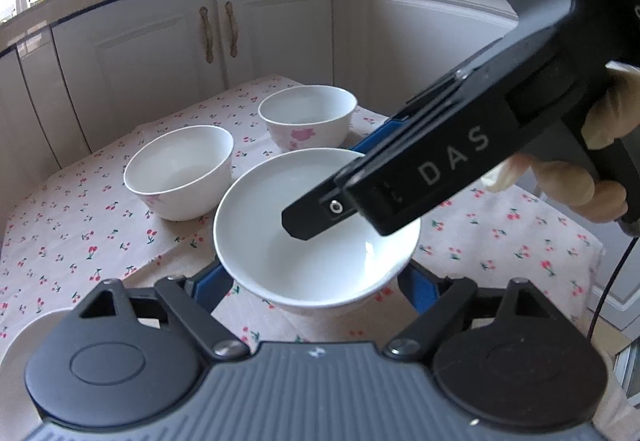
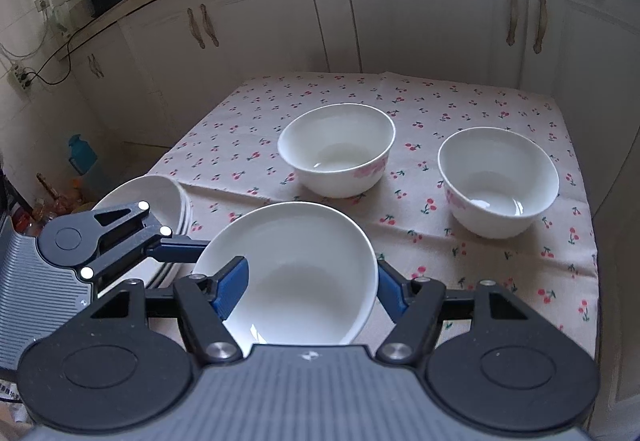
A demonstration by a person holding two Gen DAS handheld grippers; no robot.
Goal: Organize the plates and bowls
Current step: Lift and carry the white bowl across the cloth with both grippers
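- Closest in, the left tool has its blue fingers set against opposite sides of a shallow white bowl, pinching it across its width.
- From the right of the shallow white bowl, the right tool comes in across it, gripped by a pale-gloved right hand.
- One finger of the right tool lies over the inside of the shallow white bowl and the other sits outside its rim, so the jaws straddle the wall. They are partly spread, and I cannot tell whether the pads actually press on it.
- Beneath the shallow white bowl lies the near part of the tabletop, covered by a pale cloth printed with small red cherries.
- Just to the left of the shallow white bowl, in the right wrist view, is a stack of plates at the tabletop's edge, partly hidden behind the left tool's linkage.
- Directly beyond the shallow white bowl stands the first deep bowl, white with pink flowers on its side, upright and empty.
- Beyond the shallow white bowl and off to its right stands the second deep bowl, the same pattern, upright, apart from the first.
- Farther back from the shallow white bowl, past the tabletop's far edge, run white cabinet doors under a cluttered kitchen counter.
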